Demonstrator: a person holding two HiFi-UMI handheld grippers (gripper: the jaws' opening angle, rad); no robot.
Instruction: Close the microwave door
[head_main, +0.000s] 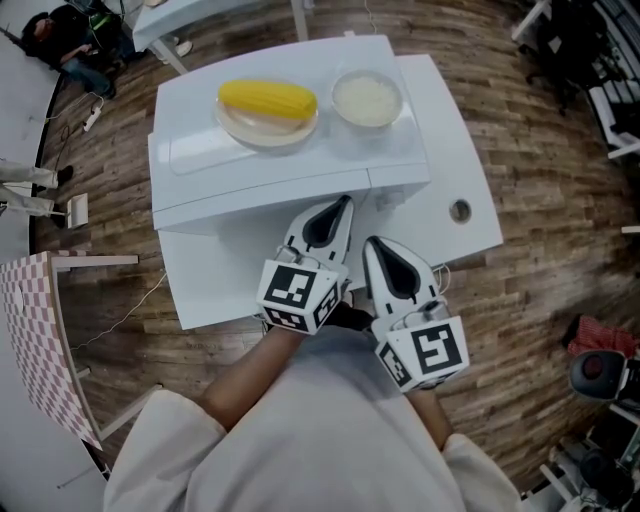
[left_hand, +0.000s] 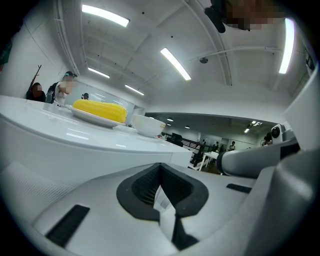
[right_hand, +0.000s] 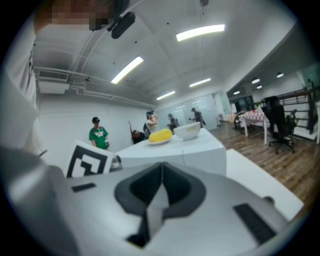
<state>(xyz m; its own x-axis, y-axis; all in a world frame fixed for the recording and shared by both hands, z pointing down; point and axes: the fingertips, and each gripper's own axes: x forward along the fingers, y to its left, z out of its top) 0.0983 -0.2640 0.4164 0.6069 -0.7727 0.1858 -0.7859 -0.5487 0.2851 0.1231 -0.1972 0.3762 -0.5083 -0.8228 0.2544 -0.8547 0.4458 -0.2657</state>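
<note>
- Head view: white box-shaped microwave (head_main: 290, 170) sits on a white table (head_main: 450, 240), seen from above. Only its top and the upper front edge show here.
- On the microwave's top stand a yellow corn cob (head_main: 267, 99) on a pale round plate (head_main: 262, 132), and just to the right a white round bowl (head_main: 367, 100).
- Left gripper (head_main: 340, 206) and right gripper (head_main: 373, 246) are side by side in front of the microwave, close to the person's body. The left tip is near the front edge. Contact can't be judged.
- Left gripper view: jaws pressed together with nothing between them. It looks up along the microwave's side, with the cob and bowl on the skyline. The door face is not visible.
- Right gripper view: jaws also pressed together and empty. This is the only view showing the microwave front. The white door (right_hand: 150, 160) looks flush with the body, a vertical seam at its right.
- Right gripper view also shows the left gripper's marker cube (right_hand: 87, 160), a person in a green shirt (right_hand: 98, 135) and a black office chair (right_hand: 280, 125). None of these appear in the left gripper view.
- Head view alone shows the red-checkered table (head_main: 35, 330) far left.
</note>
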